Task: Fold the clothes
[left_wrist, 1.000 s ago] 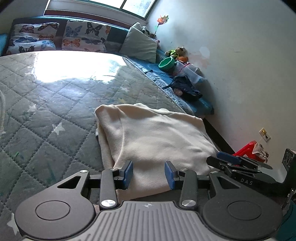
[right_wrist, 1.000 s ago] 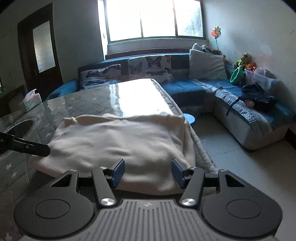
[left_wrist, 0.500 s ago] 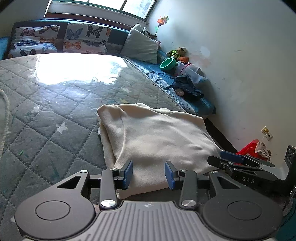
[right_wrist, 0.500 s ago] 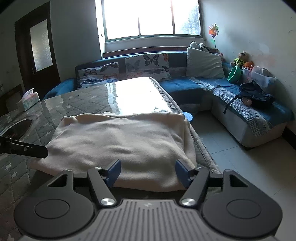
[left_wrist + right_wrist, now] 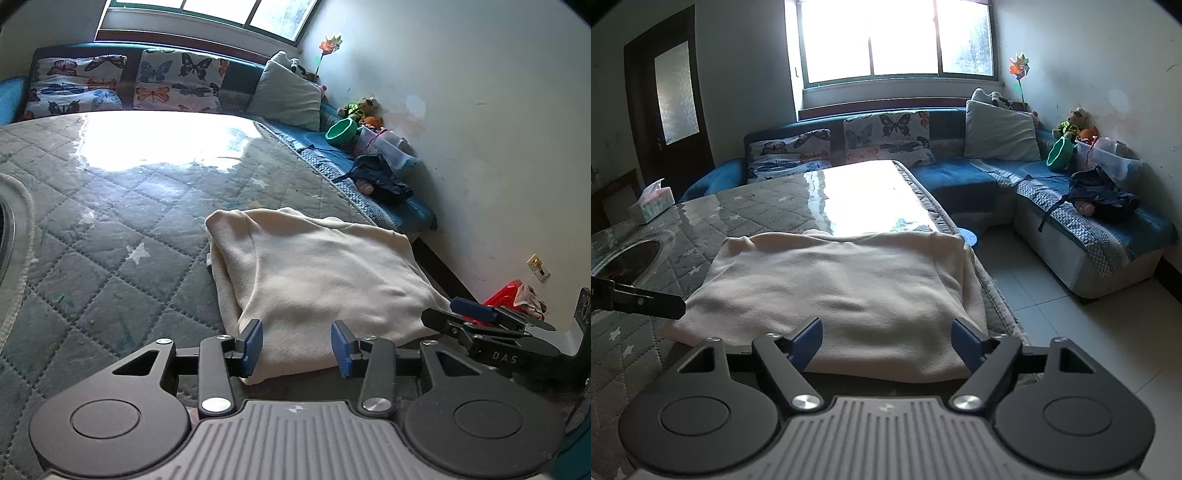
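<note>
Since a moment ago our right tool (image 5: 886,341) has spread wider; the left tool (image 5: 297,345) is apart too, both empty. Folded cream garment (image 5: 834,291) overhangs the desk (image 5: 110,221) edge; nudging could slide it off.

A tissue box (image 5: 652,201) sits at left on the quilted table (image 5: 768,206); a green bowl (image 5: 1060,151) (tilted) rests on the sofa (image 5: 964,177), upper right.

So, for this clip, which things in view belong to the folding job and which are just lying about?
Part of the job:
- cream garment, folded on the quilted table cover
- left gripper, open
- right gripper, open, jaws just widened

Lying about:
- tissue box
- green bowl
- soft toys
- pinwheel
- dark clothing on the sofa
</note>
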`<action>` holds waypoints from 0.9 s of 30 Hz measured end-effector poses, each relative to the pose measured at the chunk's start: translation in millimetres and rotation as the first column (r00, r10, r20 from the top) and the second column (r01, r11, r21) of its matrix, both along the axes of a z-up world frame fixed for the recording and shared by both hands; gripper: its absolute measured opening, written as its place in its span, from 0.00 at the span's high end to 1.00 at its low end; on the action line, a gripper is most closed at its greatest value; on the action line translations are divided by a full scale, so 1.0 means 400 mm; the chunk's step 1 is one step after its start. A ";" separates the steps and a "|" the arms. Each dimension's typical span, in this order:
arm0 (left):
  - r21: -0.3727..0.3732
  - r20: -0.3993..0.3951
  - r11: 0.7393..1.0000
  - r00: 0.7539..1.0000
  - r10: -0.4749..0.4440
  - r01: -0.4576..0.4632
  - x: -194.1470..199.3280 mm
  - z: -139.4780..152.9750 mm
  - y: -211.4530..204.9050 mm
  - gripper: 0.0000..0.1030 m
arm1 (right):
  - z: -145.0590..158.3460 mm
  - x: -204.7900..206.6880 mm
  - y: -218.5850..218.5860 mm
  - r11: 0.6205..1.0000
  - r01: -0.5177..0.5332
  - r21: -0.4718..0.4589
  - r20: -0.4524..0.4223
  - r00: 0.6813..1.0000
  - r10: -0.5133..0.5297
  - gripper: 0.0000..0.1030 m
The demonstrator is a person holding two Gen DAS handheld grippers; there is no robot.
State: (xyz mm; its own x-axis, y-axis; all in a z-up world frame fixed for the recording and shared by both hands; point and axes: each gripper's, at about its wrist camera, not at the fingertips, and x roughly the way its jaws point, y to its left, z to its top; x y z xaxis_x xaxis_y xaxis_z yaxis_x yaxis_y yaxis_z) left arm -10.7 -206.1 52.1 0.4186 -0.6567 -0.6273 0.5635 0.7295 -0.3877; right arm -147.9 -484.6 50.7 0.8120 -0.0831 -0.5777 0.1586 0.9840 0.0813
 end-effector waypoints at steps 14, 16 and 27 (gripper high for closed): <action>0.026 -0.005 0.999 1.000 0.026 -0.025 -0.016 0.001 0.017 0.42 | 0.010 -0.008 0.015 1.000 0.000 -0.003 0.002 1.000 0.000 0.12; 0.028 -0.006 0.999 1.000 0.026 -0.026 -0.020 0.001 0.018 0.39 | 0.011 -0.009 0.018 1.000 -0.004 -0.004 0.003 1.000 0.004 0.10; 0.045 -0.005 0.998 0.999 0.040 -0.039 -0.043 -0.001 0.026 0.25 | 0.016 -0.017 0.027 1.000 0.008 -0.017 0.006 1.000 -0.007 0.02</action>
